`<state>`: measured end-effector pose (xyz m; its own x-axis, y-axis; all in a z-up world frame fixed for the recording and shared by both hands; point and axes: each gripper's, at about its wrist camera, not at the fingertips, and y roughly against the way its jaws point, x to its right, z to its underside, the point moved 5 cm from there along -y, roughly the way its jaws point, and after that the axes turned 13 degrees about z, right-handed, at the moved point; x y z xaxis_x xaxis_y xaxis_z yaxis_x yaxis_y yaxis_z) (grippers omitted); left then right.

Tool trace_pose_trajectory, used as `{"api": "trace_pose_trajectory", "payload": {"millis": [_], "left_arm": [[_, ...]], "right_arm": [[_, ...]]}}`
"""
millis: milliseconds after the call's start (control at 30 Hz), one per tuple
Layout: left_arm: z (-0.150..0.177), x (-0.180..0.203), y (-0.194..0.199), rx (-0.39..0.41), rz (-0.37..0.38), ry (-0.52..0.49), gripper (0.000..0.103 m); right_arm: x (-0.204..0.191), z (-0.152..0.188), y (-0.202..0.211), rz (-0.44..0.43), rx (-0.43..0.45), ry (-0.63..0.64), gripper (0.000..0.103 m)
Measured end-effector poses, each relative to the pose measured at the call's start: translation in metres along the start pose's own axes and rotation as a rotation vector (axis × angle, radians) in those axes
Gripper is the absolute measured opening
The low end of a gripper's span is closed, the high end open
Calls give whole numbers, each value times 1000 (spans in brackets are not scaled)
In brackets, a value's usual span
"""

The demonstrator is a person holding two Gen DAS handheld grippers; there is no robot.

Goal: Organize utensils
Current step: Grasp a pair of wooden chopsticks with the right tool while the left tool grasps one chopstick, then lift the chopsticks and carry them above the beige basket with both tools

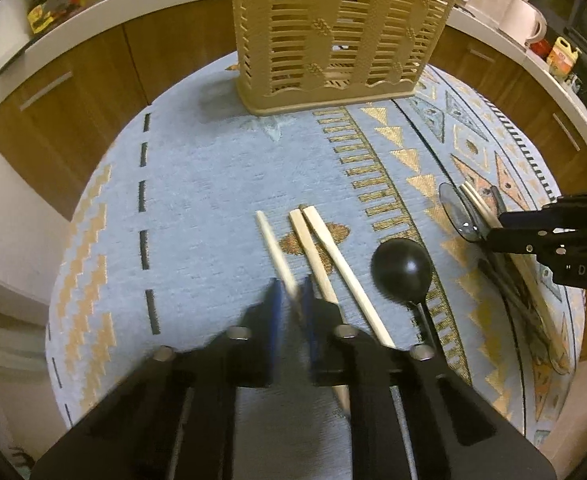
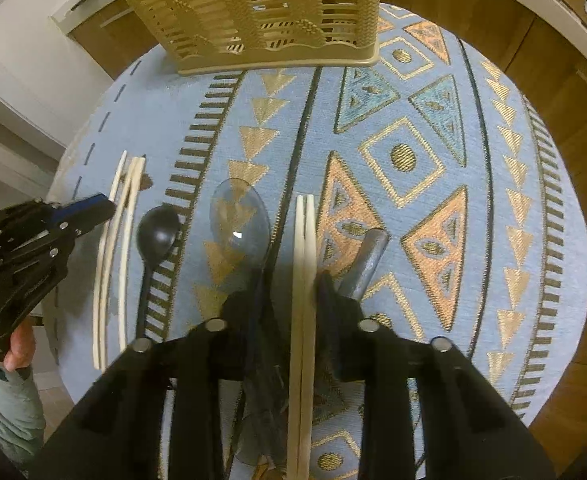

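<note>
A tan slatted utensil basket (image 1: pixel 333 32) stands at the far side of the round table; it also shows in the right wrist view (image 2: pixel 253 8). My left gripper (image 1: pixel 293 292) has its jaws close around a single pale chopstick (image 1: pixel 273 246); two more chopsticks (image 1: pixel 325 256) and a black spoon (image 1: pixel 402 270) lie just right of it. My right gripper (image 2: pixel 289 292) straddles a pair of chopsticks (image 2: pixel 305 264), jaws apart. A clear spoon (image 2: pixel 239 220) lies left of that pair and a grey handle (image 2: pixel 367 258) right of it.
A blue patterned cloth (image 2: pixel 413 160) covers the table. Wooden cabinets (image 1: pixel 73 92) and a white counter ring the table. A white kettle (image 1: pixel 523 20) and bottles sit on the counter at the right.
</note>
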<state>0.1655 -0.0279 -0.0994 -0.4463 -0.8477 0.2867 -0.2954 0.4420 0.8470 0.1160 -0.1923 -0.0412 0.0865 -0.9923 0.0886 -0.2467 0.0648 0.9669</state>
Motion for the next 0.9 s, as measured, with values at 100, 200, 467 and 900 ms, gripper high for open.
{"api": "trace_pose_trajectory", "payload": {"millis": [100, 200, 467, 900], "left_arm": [[0, -4, 1, 6, 29, 6, 6], [-2, -9, 2, 11, 68, 25, 5], [-14, -31, 5, 13, 73, 72, 3], [-19, -39, 5, -87, 138, 70, 23]], "right_arm": [[5, 1, -2, -5, 0, -15, 10], [11, 2, -1, -34, 8, -39, 10], [22, -18, 6, -4, 66, -79, 10], [12, -11, -4, 0, -46, -34, 24]]}}
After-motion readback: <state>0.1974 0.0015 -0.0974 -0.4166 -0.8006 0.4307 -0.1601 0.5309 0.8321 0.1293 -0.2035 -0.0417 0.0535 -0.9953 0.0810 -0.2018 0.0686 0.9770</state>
